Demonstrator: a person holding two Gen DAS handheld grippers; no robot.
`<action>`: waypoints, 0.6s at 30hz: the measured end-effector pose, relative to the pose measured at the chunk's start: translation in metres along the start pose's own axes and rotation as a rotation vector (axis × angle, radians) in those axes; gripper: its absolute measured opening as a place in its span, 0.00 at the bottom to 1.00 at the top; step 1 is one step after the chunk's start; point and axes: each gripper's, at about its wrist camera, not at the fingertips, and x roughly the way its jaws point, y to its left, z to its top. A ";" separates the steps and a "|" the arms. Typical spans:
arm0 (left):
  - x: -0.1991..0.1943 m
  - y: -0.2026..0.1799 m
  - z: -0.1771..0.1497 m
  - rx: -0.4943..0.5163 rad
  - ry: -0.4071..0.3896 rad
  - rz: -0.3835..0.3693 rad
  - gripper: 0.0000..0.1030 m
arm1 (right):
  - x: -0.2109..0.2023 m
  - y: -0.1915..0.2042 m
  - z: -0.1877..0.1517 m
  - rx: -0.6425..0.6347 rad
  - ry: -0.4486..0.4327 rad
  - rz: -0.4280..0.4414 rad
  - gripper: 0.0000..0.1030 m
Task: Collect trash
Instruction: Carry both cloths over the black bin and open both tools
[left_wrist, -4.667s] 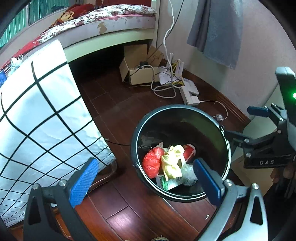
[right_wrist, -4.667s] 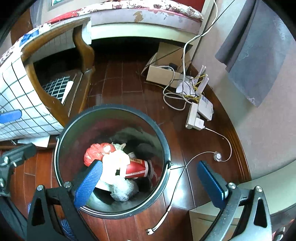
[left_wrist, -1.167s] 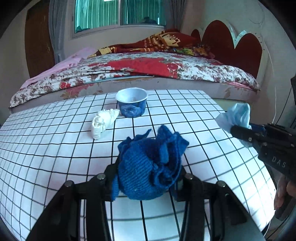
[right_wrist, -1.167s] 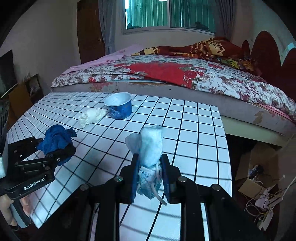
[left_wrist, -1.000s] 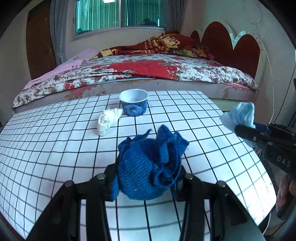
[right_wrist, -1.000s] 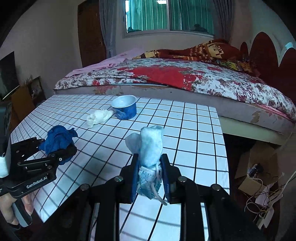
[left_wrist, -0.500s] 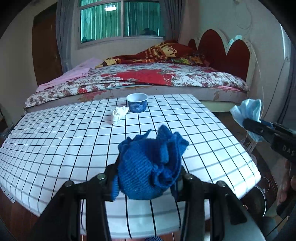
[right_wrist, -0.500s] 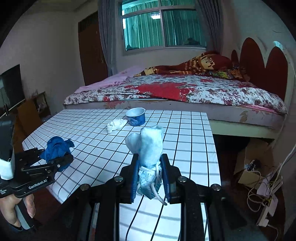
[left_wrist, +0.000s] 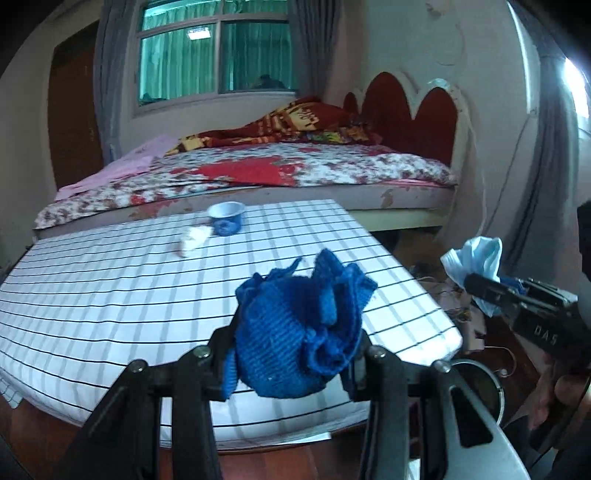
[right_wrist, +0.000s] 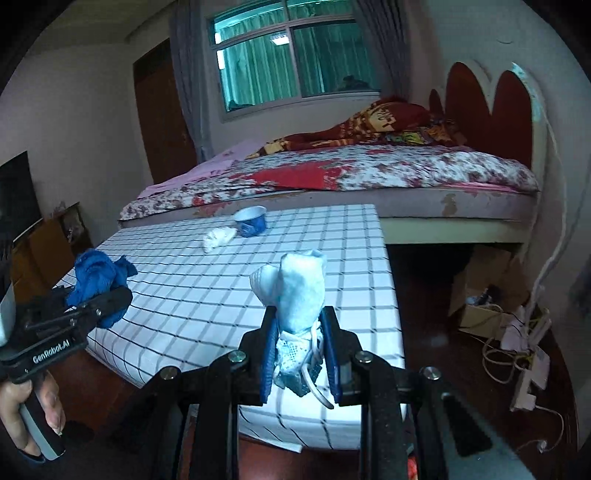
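Note:
My left gripper (left_wrist: 291, 354) is shut on a crumpled blue knitted cloth (left_wrist: 295, 332), held in the air near the front edge of the checked table (left_wrist: 110, 295). My right gripper (right_wrist: 300, 354) is shut on a light blue face mask (right_wrist: 295, 295) near the table's right corner. Each gripper shows in the other's view: the mask (left_wrist: 476, 258) at the right, the blue cloth (right_wrist: 99, 277) at the left. On the far side of the table stand a blue cup (left_wrist: 226, 218) and a white crumpled tissue (left_wrist: 194, 240). The rim of the dark trash bin (left_wrist: 480, 373) shows on the floor below my right gripper.
A bed with a floral cover (right_wrist: 351, 173) runs behind the table. A cardboard box (right_wrist: 480, 291), cables and a power strip (right_wrist: 528, 373) lie on the wooden floor at the right. A wooden cabinet (right_wrist: 40, 251) stands at the left.
Both grippers have pulled back and risen from the table, still holding the cloth and the mask. The table now looks smaller and the bin rim has come into the left wrist view.

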 end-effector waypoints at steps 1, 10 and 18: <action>0.001 -0.008 -0.001 0.008 0.000 -0.016 0.42 | -0.005 -0.005 -0.003 0.005 -0.001 -0.011 0.24; 0.006 -0.071 -0.010 0.087 0.000 -0.145 0.42 | -0.050 -0.052 -0.024 0.062 -0.012 -0.114 0.24; 0.016 -0.127 -0.024 0.150 0.039 -0.272 0.42 | -0.083 -0.088 -0.043 0.081 -0.009 -0.209 0.24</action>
